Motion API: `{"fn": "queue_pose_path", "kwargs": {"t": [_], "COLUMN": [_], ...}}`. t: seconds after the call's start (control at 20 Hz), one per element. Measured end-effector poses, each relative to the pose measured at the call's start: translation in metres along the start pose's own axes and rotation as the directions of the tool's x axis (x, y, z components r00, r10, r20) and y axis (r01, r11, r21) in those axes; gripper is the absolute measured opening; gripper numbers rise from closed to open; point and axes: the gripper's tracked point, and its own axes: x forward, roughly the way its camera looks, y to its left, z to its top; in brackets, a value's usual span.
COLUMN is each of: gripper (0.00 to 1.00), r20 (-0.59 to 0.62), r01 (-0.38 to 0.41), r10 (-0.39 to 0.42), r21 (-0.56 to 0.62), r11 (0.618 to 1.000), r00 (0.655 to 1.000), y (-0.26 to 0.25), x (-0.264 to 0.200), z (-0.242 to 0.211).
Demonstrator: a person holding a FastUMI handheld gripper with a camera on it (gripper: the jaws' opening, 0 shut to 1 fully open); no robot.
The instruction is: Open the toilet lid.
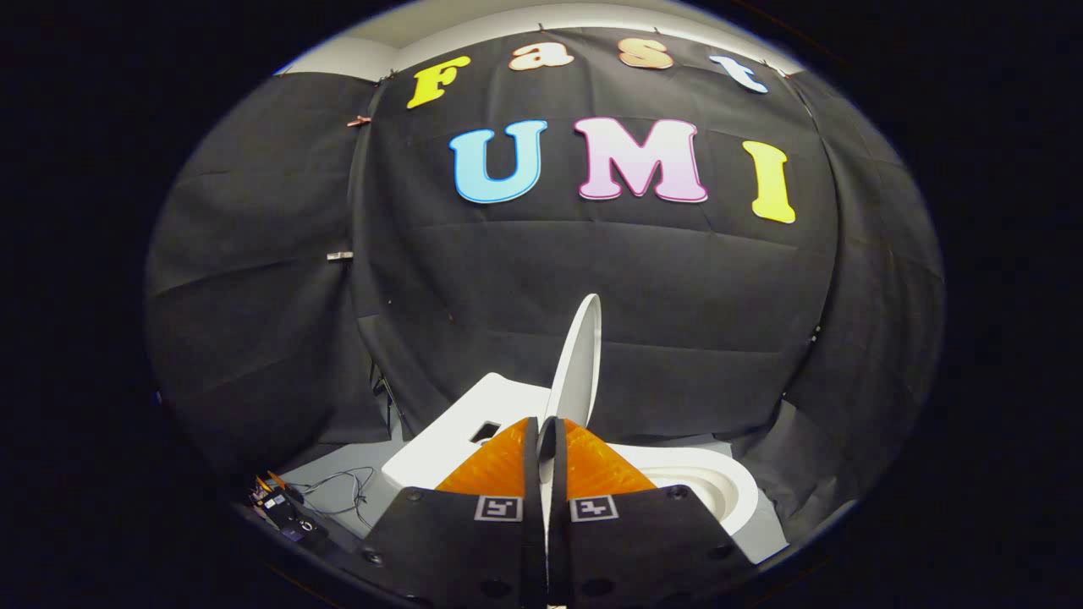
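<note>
The white toilet lid [578, 355] stands raised, nearly upright, its thin edge turned toward me. My gripper [546, 433] is shut on the lid's near edge, with the orange fingers [495, 465] pressing on either side of it. To the right of the fingers lies the white toilet seat and bowl [706, 484], uncovered. To the left of the lid sits the white tank top [461, 423] with a dark opening in it.
Black cloth walls close in behind and on both sides of the toilet. On the grey floor to the left lie thin cables [343, 491] and a small dark device [283, 512].
</note>
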Motion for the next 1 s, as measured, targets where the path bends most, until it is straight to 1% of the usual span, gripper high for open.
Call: {"fn": "queue_pose_path", "kwargs": {"t": [0.45,0.65,0.7,0.8,0.85,0.9,1.0], "gripper": [0.06,0.06,0.06,0.19,0.28,0.31,0.59], "r20": [-0.017,-0.011,-0.006,-0.015,-0.012,-0.002,0.009], "r01": [-0.060,-0.060,-0.077,-0.091,-0.097,-0.092,-0.091], "r10": [0.059,0.059,0.077,0.090,0.097,0.092,0.092], "r21": [-0.075,-0.106,-0.111,-0.116,-0.108,-0.098,-0.092], "r11": [0.995,0.993,0.991,0.989,0.989,0.991,0.992], "r00": [0.998,0.998,0.997,0.996,0.995,0.996,0.996], "y": [0.055,0.069,0.073,0.075,0.075,0.071,0.068], "x": [0.015,0.020,0.023,0.020,0.018,0.015,0.014], "z": [-0.003,-0.002,-0.004,-0.005,-0.004,-0.001,0.007]}}
